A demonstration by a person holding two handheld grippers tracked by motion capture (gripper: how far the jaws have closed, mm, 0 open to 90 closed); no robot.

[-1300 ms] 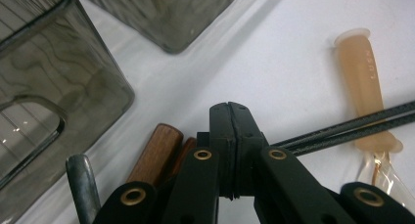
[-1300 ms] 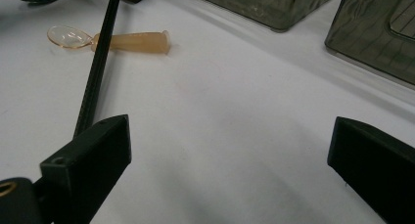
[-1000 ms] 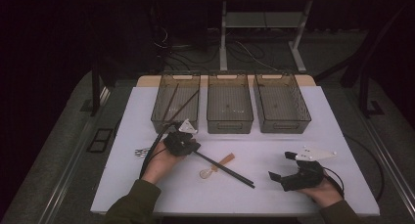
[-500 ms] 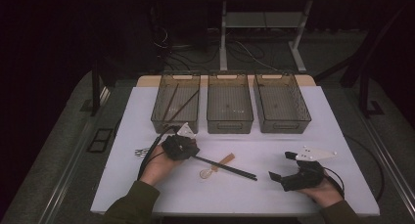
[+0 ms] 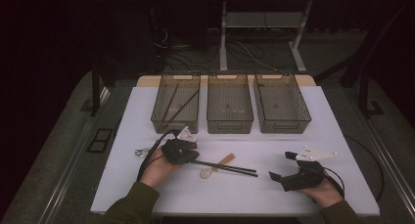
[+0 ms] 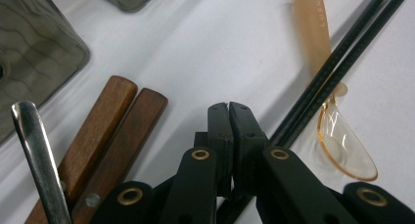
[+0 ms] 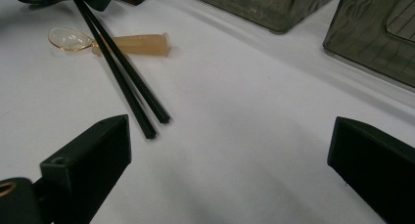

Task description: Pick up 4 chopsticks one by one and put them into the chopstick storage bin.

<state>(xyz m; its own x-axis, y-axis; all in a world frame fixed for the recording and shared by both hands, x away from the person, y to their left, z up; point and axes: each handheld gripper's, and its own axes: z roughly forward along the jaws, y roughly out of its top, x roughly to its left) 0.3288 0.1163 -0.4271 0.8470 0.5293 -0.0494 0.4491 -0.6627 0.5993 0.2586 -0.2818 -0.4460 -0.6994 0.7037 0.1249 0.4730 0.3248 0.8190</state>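
My left gripper (image 5: pixel 192 158) is shut on a pair of black chopsticks (image 5: pixel 226 167), which reach out to the right from its jaws, low over the white table (image 5: pixel 303 131). In the left gripper view the jaws (image 6: pixel 229 111) are pressed together, and the chopsticks (image 6: pixel 337 57) run off to the upper right across a clear amber plastic spoon (image 6: pixel 342 141). That spoon (image 5: pixel 215 168) lies on the table under the chopsticks. My right gripper (image 5: pixel 281 166) rests open near the right front of the table. Nothing is between its jaws (image 7: pixel 230 128), and the chopsticks' tips (image 7: pixel 149 117) lie just ahead of them.
Three smoky plastic bins stand in a row at the back: left (image 5: pixel 155 117) with dark sticks in it, middle (image 5: pixel 230 127), right (image 5: pixel 283 127). Two wooden handles (image 6: pixel 112 126) and a metal spoon (image 6: pixel 34 145) lie by my left gripper. The table's front edge is close.
The far ends of the chopsticks have swung a little toward the bins as my left gripper turned. The right gripper has kept still.
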